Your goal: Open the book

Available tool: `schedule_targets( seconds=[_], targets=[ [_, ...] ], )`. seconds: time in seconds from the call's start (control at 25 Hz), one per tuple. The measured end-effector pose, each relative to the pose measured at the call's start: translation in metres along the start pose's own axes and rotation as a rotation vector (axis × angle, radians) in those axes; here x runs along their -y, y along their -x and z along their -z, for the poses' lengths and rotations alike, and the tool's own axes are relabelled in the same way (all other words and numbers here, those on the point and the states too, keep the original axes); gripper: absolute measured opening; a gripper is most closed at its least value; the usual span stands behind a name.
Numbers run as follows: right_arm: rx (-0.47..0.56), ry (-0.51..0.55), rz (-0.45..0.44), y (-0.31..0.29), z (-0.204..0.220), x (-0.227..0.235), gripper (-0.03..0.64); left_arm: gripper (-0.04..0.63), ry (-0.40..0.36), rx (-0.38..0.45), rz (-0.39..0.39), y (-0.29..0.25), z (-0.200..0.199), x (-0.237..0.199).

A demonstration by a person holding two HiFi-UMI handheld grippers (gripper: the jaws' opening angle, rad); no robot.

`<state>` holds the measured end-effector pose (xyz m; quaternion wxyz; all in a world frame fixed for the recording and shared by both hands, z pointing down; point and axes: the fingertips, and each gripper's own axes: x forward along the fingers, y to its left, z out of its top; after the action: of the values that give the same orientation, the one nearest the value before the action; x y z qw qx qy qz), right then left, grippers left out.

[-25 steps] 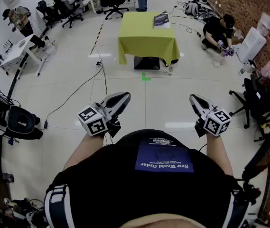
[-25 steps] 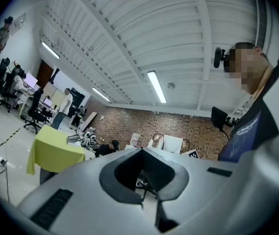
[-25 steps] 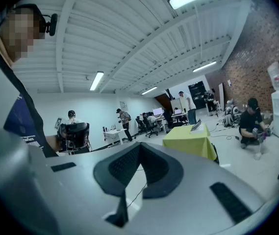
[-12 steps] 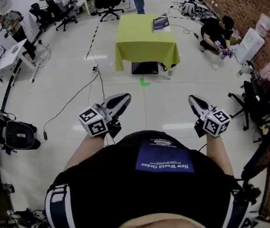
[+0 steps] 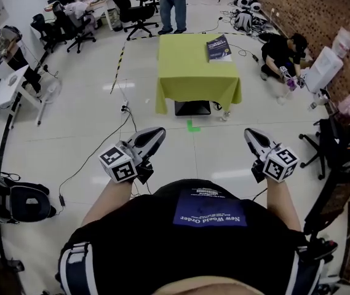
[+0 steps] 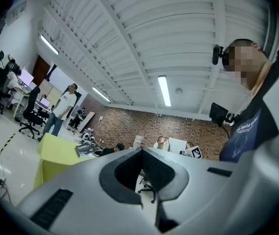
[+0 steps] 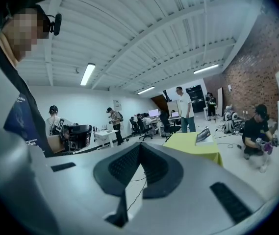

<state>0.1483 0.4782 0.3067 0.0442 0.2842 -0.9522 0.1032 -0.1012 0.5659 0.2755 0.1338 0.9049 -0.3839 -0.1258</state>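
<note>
Closing on the desk point(image 5: 193, 78) at twelve o'clock, left gripper point(image 5: 157, 131) and right gripper point(image 5: 249, 133), jaws together, empty, remain far from the unopened book point(image 5: 219, 47).

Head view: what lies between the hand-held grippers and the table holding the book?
Mostly bare floor; the head view shows a green tape mark just before the table.

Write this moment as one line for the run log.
phase: book not yet reached | book: closed, far right corner of yellow table | left gripper: shut, empty | right gripper: shut, empty
</note>
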Motion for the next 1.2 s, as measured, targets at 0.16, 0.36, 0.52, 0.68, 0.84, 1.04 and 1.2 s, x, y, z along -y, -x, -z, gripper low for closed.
schedule_targets(
  seconds=[0.16, 0.36, 0.52, 0.68, 0.84, 1.04, 1.2],
  targets=[
    [-0.018, -0.013, -0.007, -0.034, 0.001, 0.016, -0.014, -0.005, 0.024, -0.009, 0.005, -0.015, -0.001, -0.038],
    [-0.038, -0.031, -0.024, -0.062, 0.002, 0.069, -0.014, -0.005, 0.037, -0.027, -0.015, -0.057, 0.005, -0.073],
    [-0.036, -0.016, -0.075, -0.083, -0.011, 0.133, -0.014, -0.005, 0.016, -0.008, -0.052, -0.116, 0.0, -0.094],
    [-0.048, 0.006, -0.143, -0.101, -0.037, 0.196, -0.014, -0.005, 0.013, 0.009, -0.106, -0.176, -0.004, -0.107],
    [-0.051, 0.03, -0.204, -0.125, -0.056, 0.246, -0.014, -0.005, 0.033, 0.04, -0.163, -0.218, -0.009, -0.125],
    [-0.056, 0.014, -0.253, -0.159, -0.063, 0.281, -0.014, -0.005, -0.005, 0.001, -0.174, -0.257, -0.013, -0.146],
    [-0.082, -0.008, -0.249, -0.197, -0.057, 0.298, -0.014, -0.005, 0.023, 0.02, -0.189, -0.261, -0.021, -0.19]
  ],
)
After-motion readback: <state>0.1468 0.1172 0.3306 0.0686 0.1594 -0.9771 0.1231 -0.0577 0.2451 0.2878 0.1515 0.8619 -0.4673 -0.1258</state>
